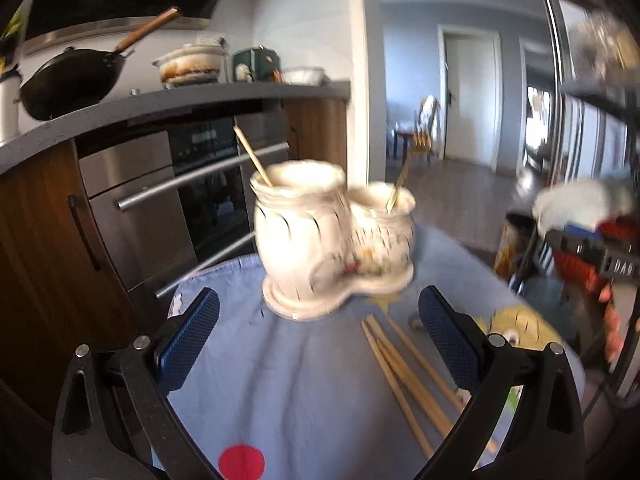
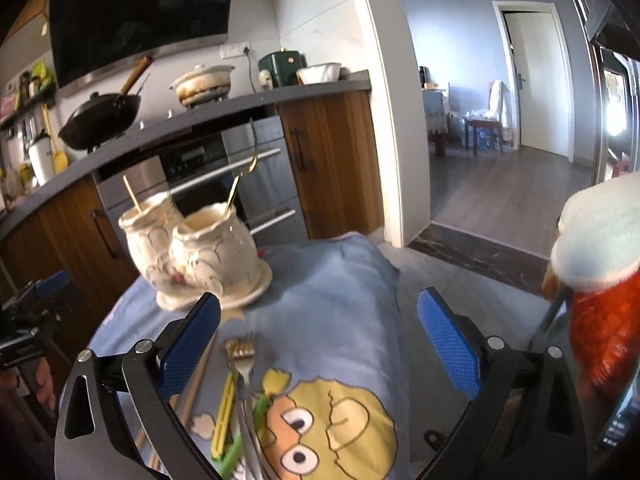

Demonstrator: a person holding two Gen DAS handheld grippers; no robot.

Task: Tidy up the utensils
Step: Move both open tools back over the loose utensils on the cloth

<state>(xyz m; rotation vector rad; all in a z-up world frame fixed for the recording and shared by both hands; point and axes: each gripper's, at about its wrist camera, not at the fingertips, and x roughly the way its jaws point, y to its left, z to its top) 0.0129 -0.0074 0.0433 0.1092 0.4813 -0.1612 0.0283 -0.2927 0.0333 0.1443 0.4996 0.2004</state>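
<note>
A white double-pot ceramic utensil holder [image 1: 332, 240] stands on the blue cloth [image 1: 288, 380]; it also shows in the right wrist view [image 2: 200, 256]. One pot holds a wooden chopstick [image 1: 253, 156], the other a gold utensil [image 1: 400, 184]. Several loose wooden chopsticks [image 1: 412, 380] lie between my left gripper's fingers. My left gripper [image 1: 320, 340] is open and empty, just short of the holder. My right gripper [image 2: 320, 344] is open and empty above metal forks [image 2: 242, 364] and a yellow-green utensil [image 2: 224, 420].
A counter [image 1: 160, 108] with a black wok [image 1: 68, 80] and a pot runs behind, with an oven [image 1: 208, 184] below. A doorway opens right. A plush toy in red [image 2: 600, 280] sits at the right edge.
</note>
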